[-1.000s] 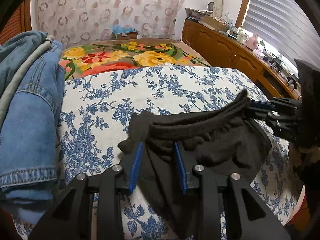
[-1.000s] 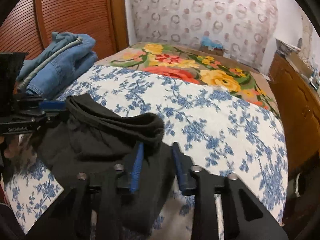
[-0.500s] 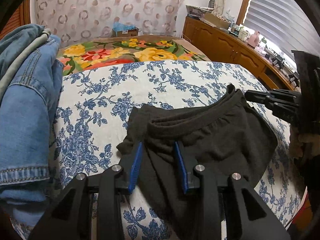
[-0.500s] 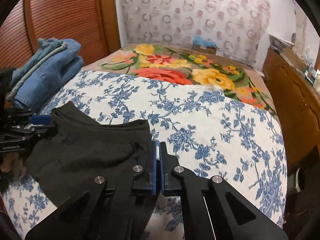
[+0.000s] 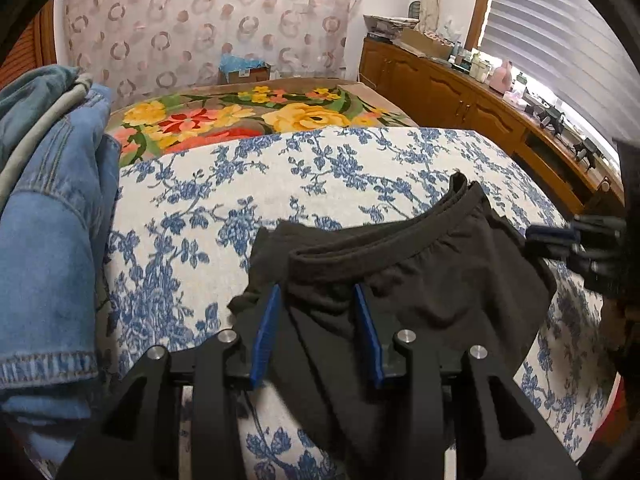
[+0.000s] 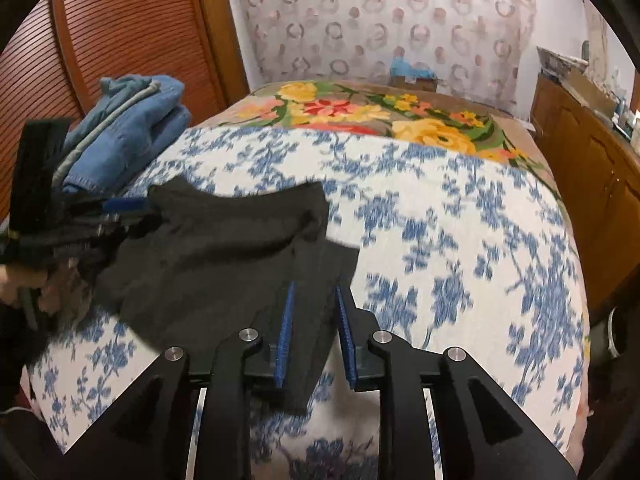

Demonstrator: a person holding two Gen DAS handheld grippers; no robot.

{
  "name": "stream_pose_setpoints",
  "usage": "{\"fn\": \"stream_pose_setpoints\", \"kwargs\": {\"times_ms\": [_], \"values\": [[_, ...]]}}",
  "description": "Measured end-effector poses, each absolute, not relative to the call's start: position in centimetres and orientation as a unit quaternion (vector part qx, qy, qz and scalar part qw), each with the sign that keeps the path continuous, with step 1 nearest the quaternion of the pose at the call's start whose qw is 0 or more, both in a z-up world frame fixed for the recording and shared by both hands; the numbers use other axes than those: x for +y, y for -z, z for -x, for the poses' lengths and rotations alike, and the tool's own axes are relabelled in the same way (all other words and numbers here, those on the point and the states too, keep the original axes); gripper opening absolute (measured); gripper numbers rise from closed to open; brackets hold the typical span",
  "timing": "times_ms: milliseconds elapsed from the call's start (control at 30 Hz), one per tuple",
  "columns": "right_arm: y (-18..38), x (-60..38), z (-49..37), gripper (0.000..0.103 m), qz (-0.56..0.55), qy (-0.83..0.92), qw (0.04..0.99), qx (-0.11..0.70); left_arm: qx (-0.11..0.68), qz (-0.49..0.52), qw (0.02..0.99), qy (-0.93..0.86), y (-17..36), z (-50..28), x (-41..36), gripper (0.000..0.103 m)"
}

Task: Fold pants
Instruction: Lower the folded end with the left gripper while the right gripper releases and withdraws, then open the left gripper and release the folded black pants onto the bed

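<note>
Wallpaper with pale rings backs a bed [image 5: 360, 168] under a blue-flowered sheet, with a bright floral blanket [image 5: 248, 120] further up, and the black pants [image 5: 420, 280] lie rumpled near the front edge. Starting at the left, a pile of denim clothes [image 5: 44, 240] sits heaped on the bed's side, close to the pants but not touching them. Next comes the left hand-held gripper [image 5: 316, 332], and its jaws are easing wider right now: half a second ago they were a shade narrower, and the blue pads now stand clear either side of the dark cloth that runs between them, so I'd say it is letting go rather than holding. The waistband [image 5: 380, 252] curls across the middle, doubled over on itself. Moving right, the right hand-held gripper [image 6: 314, 336] has changed the most: half a second back its pads were pressed together, and now they're parting, with a strip of the pants' edge lying loose between them and not squeezed. To my eye both hands have just dropped the cloth after a fold, and the pants have settled onto the sheet in a lumpy bundle, so the fold looks laid down but hardly neat; some smoothing or another fold seems due. Off to the right, a wooden cabinet [image 5: 460, 92] cluttered with small bottles runs under the window blinds, well clear of the work. Only the denim pile crowds the left side if the pants need spreading.
</note>
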State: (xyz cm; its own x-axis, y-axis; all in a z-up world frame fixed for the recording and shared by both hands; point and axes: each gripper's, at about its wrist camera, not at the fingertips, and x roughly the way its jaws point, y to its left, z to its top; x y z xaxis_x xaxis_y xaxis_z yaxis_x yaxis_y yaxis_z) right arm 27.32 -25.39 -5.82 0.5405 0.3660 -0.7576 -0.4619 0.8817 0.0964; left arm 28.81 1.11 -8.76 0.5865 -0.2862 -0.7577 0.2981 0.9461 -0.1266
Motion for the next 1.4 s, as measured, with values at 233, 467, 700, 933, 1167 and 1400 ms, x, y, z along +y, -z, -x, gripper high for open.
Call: {"fn": "stream_pose_setpoints", "kwargs": {"times_ms": [233, 467, 700, 933, 1167, 1400], "values": [[6.5, -25.6, -26.4, 0.024, 0.054, -0.235, 0.872, 0.425, 0.391, -0.007, 0.904, 0.175, 7.2, -29.1, 0.8, 0.004], [6.4, -26.0, -25.7, 0.026, 0.051, -0.235, 0.873, 0.424, 0.398, 0.009, 0.902, 0.168, 6.3, -29.5, 1.4, 0.005], [5.8, -25.9, -24.8, 0.033, 0.046, -0.243, 0.874, 0.419, 0.409, -0.005, 0.899, 0.155, 5.7, -27.4, 1.9, 0.017], [5.8, -25.1, -23.7, 0.036, 0.059, -0.253, 0.869, 0.42, 0.408, -0.005, 0.897, 0.168, 5.1, -23.3, 2.8, 0.027], [6.4, -25.1, -23.0, 0.036, 0.068, -0.25, 0.866, 0.427, 0.431, 0.001, 0.884, 0.182, 7.0, -20.9, 2.6, 0.029], [7.0, -25.4, -22.8, 0.036, 0.078, -0.241, 0.864, 0.434, 0.445, 0.007, 0.878, 0.176, 8.5, -21.2, 2.2, 0.029]]}}
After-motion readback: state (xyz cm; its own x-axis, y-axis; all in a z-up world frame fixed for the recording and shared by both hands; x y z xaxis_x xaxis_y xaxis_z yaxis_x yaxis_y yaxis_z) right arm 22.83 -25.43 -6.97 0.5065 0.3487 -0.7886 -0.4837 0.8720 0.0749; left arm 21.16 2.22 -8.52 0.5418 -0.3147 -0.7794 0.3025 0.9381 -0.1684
